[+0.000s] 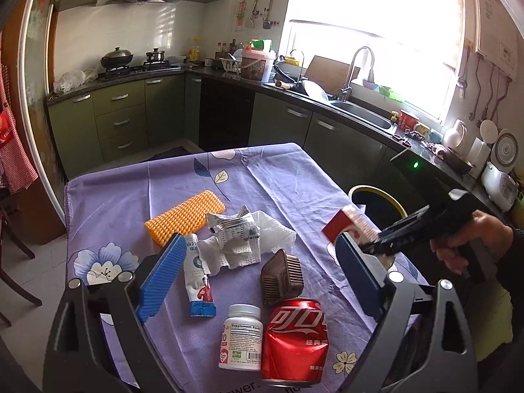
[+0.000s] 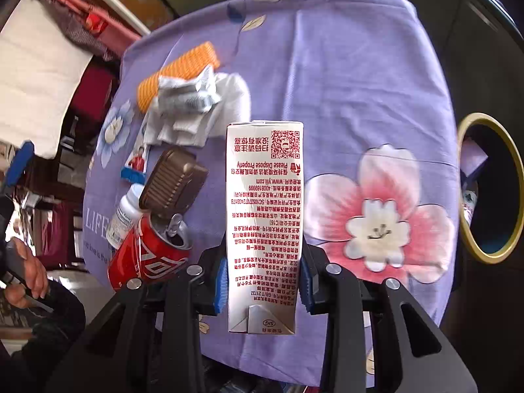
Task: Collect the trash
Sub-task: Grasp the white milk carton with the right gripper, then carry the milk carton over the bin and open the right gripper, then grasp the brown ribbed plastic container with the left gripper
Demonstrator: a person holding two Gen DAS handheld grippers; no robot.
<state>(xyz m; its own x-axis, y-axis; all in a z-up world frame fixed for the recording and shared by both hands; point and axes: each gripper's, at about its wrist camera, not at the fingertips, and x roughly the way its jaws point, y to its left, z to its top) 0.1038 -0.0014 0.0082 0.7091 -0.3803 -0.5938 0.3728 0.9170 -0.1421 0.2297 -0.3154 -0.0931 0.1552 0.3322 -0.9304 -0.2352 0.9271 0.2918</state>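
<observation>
While your right gripper [image 2: 263, 283] pinches the milk carton [image 2: 264, 226] low on its sides, blue pads flat against both faces, the carton stands out along the fingers and clear above the tablecloth [image 2: 344, 75]; gripping the narrow body near its folded base is probably what stops it twisting on the way over; the bin [image 2: 511, 170], dark with a yellow rim, sits off the table's right edge and already has some rubbish inside, so that looks like where you're heading; from the left wrist view the carton [image 1: 344, 226] hangs just in front of the bin's rim [image 1: 376, 193], not yet over the mouth.

Your left gripper [image 1: 258, 278] is wide, nothing between the pads, poised over the near pile; likely lined up for the next pick; under it lie the crushed red can [image 1: 294, 340] and white pill bottle [image 1: 241, 340] side by side nearest you, the brown plastic tray [image 1: 282, 276] tipped just beyond the can, a blue-and-white sachet [image 1: 199, 278] to the left, crumpled tissue [image 1: 245, 245] with a silver wrapper [image 1: 234, 227] on top farther off, and an orange sponge [image 1: 185, 217] at far left; all still on the table, so most of the job is left.
</observation>
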